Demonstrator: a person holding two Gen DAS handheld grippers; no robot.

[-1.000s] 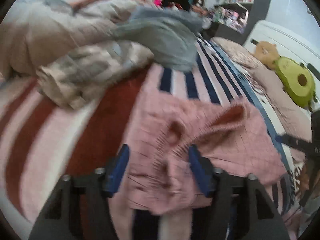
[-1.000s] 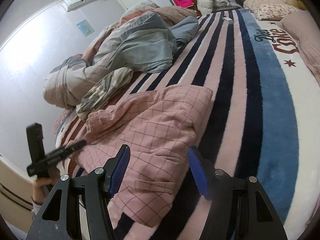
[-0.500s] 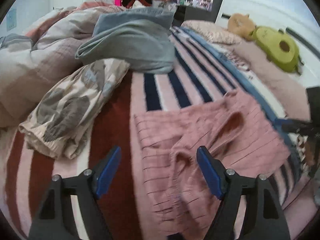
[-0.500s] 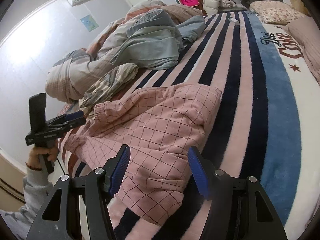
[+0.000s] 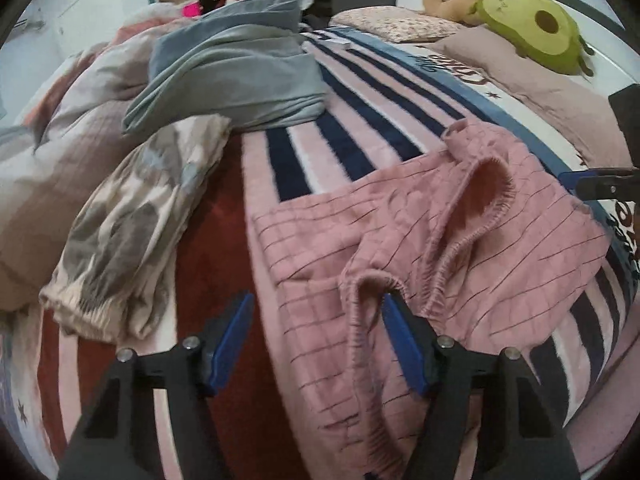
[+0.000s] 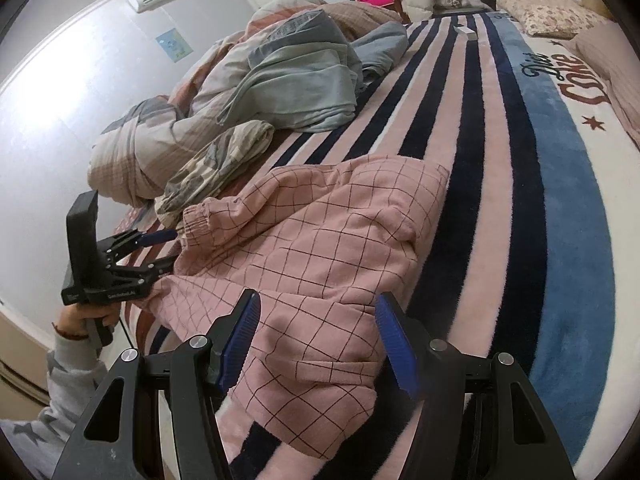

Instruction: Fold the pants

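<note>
A: What do the pants [image 5: 420, 240] look like close up?

B: Pink, soft and fuzzy, with a thin dark grid. They lie rumpled on the bed, on a striped blanket [image 5: 340, 140]. The elastic waistband [image 5: 472, 232] is gathered and stands up in a loop, open toward the left gripper [image 5: 316, 344].

A: And that gripper's fingers?

B: Spread wide, nothing between them but loose cloth below; the blue pad of the right-hand finger [image 5: 402, 344] sits just beside the near fold of the waistband. I cannot tell if it touches.

A: The right gripper [image 6: 318, 344]?

B: Also spread, hovering over a folded edge of the pants [image 6: 320, 248] at the blanket's near side.

A: Which way do the pants run?

B: From the right wrist view the long axis goes from the waistband by the left gripper [image 6: 160, 248] across toward the dark stripes, with a squared corner at the far end. The legs seem doubled over; I cannot make out each one.

A: Further back?

B: A crumpled garment with grey leaf shapes [image 5: 132, 232] lies beside the pants, then a grey-blue folded cloth [image 5: 236, 76] on a heaped quilt [image 6: 160, 136]. At the head are a flowered pillow [image 5: 396, 24] and an avocado plush toy [image 5: 536, 28].
</note>
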